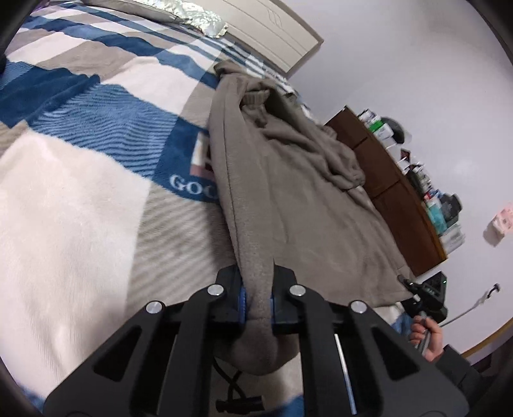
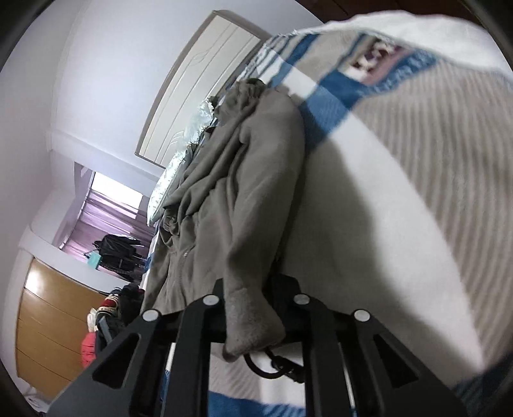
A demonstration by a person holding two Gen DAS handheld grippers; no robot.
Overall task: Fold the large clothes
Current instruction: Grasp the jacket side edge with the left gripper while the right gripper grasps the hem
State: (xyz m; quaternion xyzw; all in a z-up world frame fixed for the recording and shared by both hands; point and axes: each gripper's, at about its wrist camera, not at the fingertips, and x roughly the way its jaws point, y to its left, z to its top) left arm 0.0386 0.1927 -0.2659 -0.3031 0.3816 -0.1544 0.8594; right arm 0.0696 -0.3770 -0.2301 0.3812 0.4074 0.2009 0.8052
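The left gripper point(image 1: 256, 301) is clamped on the hem of the grey fleece jacket point(image 1: 288, 192); the right gripper point(image 2: 253, 308) pinches another hem corner; the jacket sprawls rumpled across the striped blanket point(image 1: 80, 192); soft, bulky, likely floppy, best held by hem corners.

Each camera sits just behind its tool, looking forward along the fingers, close above the bed point(image 1: 80, 199). The left view faces along the bed toward the headboard point(image 1: 272, 29) and the dresser point(image 1: 384, 179). The right view is rolled sideways. Both share the grey garment point(image 1: 288, 192) and the headboard.
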